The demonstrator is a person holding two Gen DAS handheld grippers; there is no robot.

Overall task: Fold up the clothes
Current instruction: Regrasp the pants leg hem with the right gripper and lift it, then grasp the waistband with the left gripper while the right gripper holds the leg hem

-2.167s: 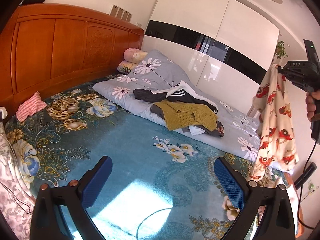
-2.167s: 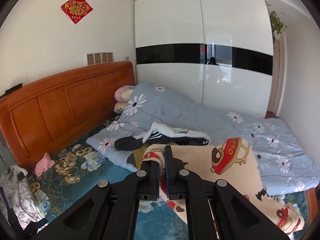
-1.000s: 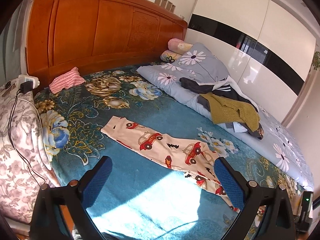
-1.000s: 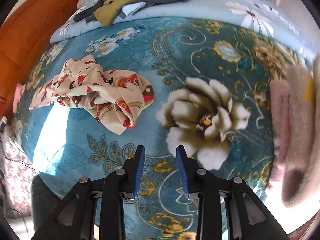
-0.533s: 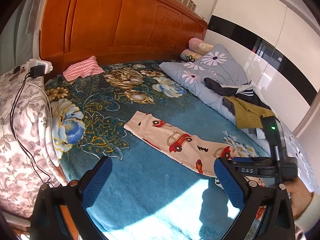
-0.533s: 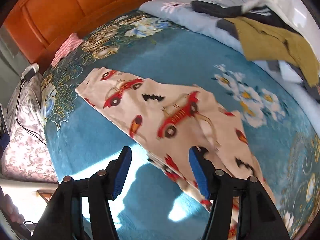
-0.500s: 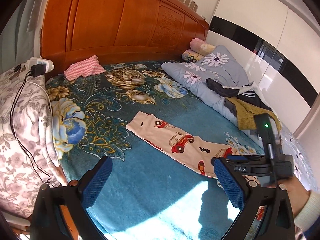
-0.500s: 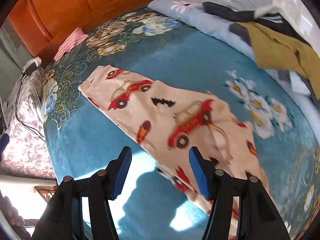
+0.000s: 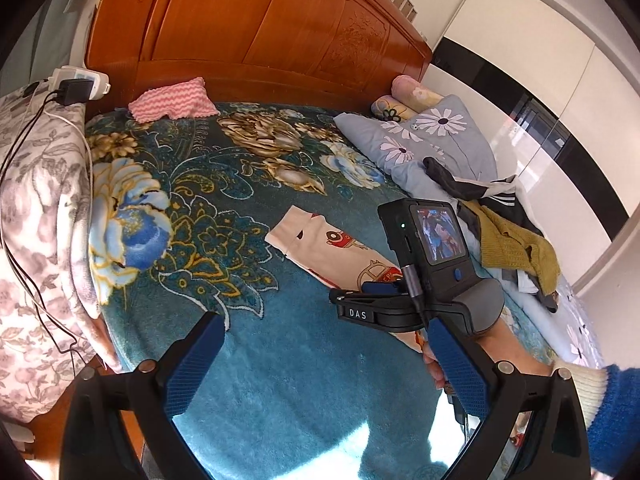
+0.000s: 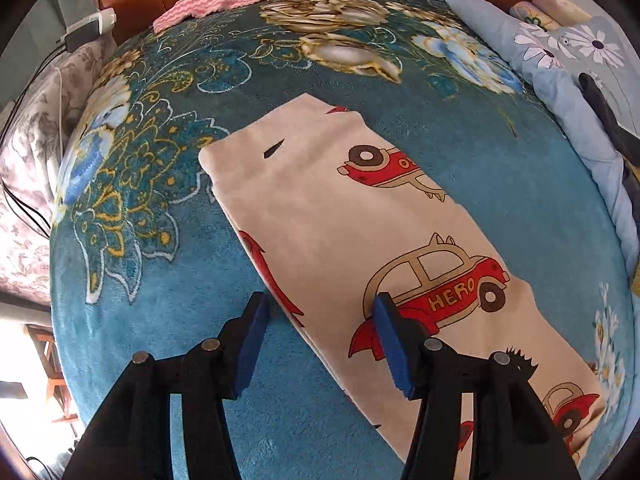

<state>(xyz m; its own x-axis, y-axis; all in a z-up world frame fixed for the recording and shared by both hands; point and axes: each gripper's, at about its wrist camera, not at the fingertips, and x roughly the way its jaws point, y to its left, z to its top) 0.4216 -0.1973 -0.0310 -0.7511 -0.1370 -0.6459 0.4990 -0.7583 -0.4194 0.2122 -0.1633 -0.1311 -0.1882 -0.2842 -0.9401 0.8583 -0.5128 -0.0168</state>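
1. The cream car-print garment lies spread flat along the teal floral blanket on the bed.
2. The right tongs are spread wide and empty, low over the garment's near edge, one blue pad over the blanket and the other over a red car.
3. The left tongs are spread wide and empty above bare blanket.
4. A clothes pile sits on the grey quilt.

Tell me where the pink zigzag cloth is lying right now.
The pink zigzag cloth lies at the head of the bed against the wooden headboard, upper left in both wrist views, beyond the car-print garment.
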